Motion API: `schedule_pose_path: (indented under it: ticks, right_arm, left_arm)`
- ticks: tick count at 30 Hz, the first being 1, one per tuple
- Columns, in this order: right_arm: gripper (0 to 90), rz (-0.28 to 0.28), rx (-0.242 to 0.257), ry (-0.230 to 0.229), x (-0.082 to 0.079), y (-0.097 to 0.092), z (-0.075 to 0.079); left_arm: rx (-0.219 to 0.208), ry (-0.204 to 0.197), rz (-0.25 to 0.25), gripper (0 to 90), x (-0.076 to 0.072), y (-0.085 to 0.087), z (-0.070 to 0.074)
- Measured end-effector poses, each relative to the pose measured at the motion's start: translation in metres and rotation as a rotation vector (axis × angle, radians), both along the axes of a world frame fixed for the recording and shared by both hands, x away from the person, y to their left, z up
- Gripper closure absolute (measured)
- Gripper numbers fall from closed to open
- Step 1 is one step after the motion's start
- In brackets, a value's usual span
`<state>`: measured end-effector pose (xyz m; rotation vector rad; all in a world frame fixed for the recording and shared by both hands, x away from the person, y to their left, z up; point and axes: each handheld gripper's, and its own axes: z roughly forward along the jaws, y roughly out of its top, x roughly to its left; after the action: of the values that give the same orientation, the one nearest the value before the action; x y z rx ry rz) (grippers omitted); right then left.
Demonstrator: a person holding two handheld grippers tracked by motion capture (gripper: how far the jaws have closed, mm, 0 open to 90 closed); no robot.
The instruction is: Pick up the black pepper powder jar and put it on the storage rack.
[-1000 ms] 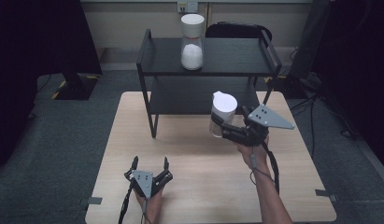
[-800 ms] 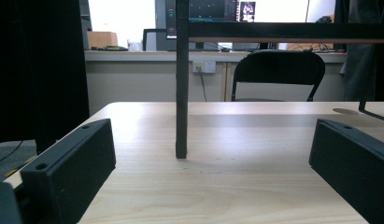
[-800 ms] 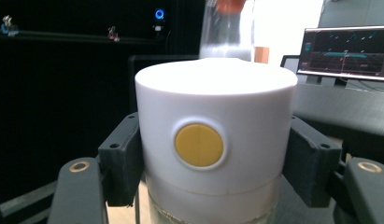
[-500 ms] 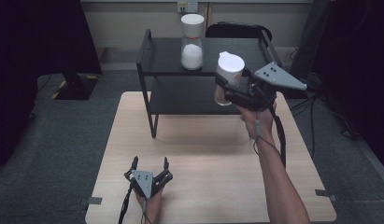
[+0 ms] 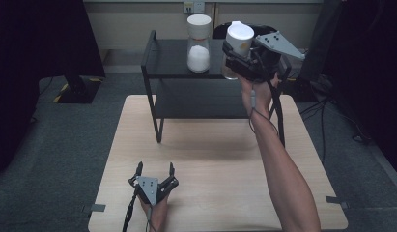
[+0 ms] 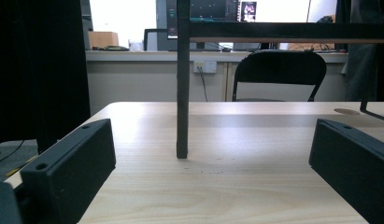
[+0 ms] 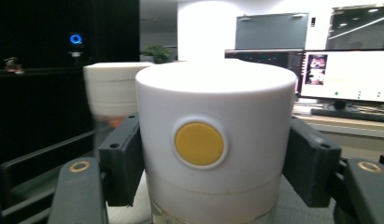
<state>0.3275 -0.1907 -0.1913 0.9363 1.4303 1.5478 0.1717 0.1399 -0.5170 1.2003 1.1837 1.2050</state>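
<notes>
The right gripper's (image 5: 234, 58) jaws pinch a white-lidded jar (image 7: 215, 144) by its sides, holding it upright in the air above the black shelf's (image 5: 172, 58) top, just beside a second jar (image 5: 198, 43) standing there. The left gripper (image 5: 155, 174) rests on the counter (image 5: 220, 159), jaws spread and empty.

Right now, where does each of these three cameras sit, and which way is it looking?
High view: above the person's side, looking forward and down on the table and black shelf; both forearms enter from below.
Left gripper view: rides the left gripper, low over the table, facing a shelf leg; its open jaws show.
Right gripper view: rides the right gripper, facing the white-lidded jar clamped between its jaws.
Shared: the high and right gripper views both show that jar and a second jar.
</notes>
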Motion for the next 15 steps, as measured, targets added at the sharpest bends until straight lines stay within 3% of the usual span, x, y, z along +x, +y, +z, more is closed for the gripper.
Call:
schedule_pose_path:
  ticks: [6, 15]
  right_arm:
    - [30.3, -0.057, -0.002, 0.004, 0.015, 0.012, 0.001]
    - [30.3, -0.064, -0.002, 0.02, 0.034, 0.017, -0.002]
  left_arm:
    - [0.001, 0.001, 0.0, 0.0, 0.0, 0.0, 0.0]
    - [0.0, 0.0, 0.0, 0.0, 0.0, 0.0, 0.0]
